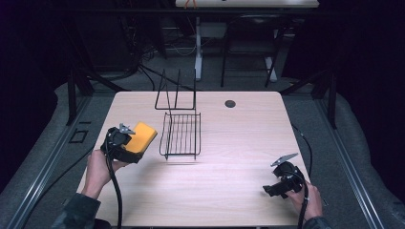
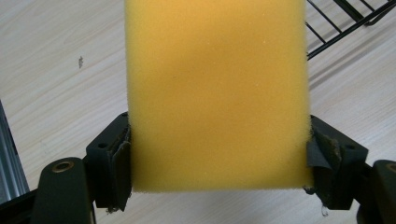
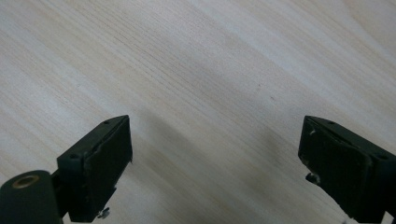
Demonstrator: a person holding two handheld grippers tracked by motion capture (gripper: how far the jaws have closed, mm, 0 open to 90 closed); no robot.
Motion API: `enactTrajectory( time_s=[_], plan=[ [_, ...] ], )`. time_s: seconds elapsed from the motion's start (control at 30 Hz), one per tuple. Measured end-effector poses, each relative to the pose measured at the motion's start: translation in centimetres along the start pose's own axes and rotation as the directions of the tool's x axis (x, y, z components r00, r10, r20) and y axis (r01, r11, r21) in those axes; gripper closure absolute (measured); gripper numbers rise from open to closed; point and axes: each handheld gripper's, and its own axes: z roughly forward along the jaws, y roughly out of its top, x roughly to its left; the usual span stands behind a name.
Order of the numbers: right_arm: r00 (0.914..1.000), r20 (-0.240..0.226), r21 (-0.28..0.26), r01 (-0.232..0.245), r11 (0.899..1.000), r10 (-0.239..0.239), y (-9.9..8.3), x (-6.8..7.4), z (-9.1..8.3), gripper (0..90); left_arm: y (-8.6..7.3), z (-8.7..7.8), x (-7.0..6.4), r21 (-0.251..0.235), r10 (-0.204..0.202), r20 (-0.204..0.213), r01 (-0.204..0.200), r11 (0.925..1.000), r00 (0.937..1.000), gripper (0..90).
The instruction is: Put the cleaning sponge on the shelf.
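**Sponge held beside the rack**

I hold the yellow sponge (image 2: 215, 93) clamped by its sides in the left gripper (image 1: 125, 143), raised just left of the wire rack (image 1: 181, 136), likely bound there. My right gripper (image 3: 215, 163) idles, jaws wide, over the bare table (image 1: 239, 143).

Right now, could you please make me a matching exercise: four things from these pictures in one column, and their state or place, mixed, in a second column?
Things:
1. sponge
2. wire rack
3. right gripper
4. round hole

States or places:
a. open, nothing between its jaws
b. in the tabletop, far side
c. clamped in the left gripper
d. standing mid-table, beside the sponge

Pairs: 1-c, 2-d, 3-a, 4-b
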Motion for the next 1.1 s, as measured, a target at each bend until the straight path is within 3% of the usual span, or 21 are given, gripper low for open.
enactTrajectory(
  time_s=[0.33,0.6,1.1],
  plan=[
    [1.0,-0.002,0.001,0.006,1.0,-0.006,0.0,-0.1,0.0,9.4,1.1,0.0,-0.4,-0.026,0.018,0.0,-0.018,0.9995,0.9998,22.6],
    [1.0,-0.004,0.007,-0.001,1.0,0.001,0.0,0.0,0.1,9.5,2.0,0.3,-0.7,-0.045,0.025,0.023,-0.024,0.9987,0.9994,22.7],
    [1.0,-0.004,0.01,0.0,1.0,0.0,-0.1,-0.1,0.2,9.7,3.8,1.6,-1.4,-0.044,0.049,0.047,-0.047,0.9979,0.9977,22.7]
  ],
)
